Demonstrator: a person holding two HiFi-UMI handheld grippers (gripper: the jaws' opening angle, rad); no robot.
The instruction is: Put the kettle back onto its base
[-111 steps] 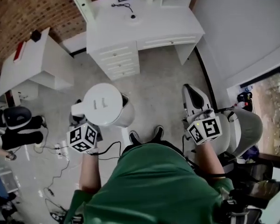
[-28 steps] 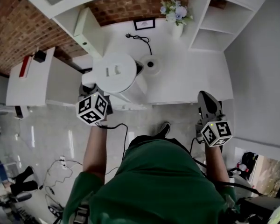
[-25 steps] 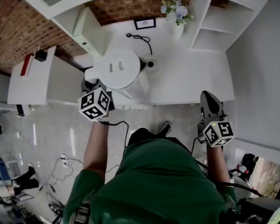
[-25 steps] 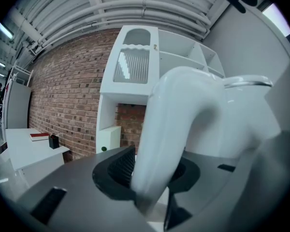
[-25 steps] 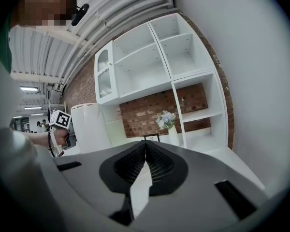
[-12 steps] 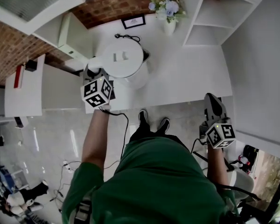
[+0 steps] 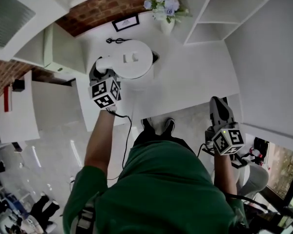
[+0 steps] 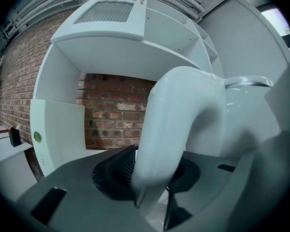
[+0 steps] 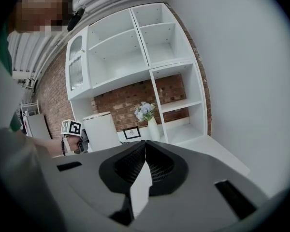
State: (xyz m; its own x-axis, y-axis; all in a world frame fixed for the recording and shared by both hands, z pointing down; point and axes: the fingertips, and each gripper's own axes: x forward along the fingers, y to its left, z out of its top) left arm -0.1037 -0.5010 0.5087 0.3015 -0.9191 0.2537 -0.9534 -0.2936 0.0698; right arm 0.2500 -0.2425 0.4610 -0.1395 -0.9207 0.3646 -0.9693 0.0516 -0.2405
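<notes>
The white kettle point(image 7: 129, 60) hangs upright over the back left of the white desk point(image 7: 195, 77), seen from above by its round lid. My left gripper point(image 7: 98, 71) is shut on its curved white handle point(image 8: 179, 129), and the pads point(image 8: 118, 170) press it from both sides. The kettle's base is hidden; its black cord point(image 7: 115, 40) lies just behind the kettle. My right gripper point(image 7: 219, 111) hangs off the desk's front right edge, jaws shut with nothing in them. In the right gripper view the kettle point(image 9: 100, 129) stands far off to the left.
A vase of flowers point(image 7: 165, 13) and a small picture frame point(image 7: 126, 22) stand at the back of the desk against the brick wall. White shelves point(image 7: 210, 13) rise on the right. A lower white cabinet point(image 7: 49, 106) sits to the left.
The left gripper has carried the kettle forward over the desk towards the cord and somewhat lower. The round base seen beside it earlier is now covered. The right gripper has barely shifted.
</notes>
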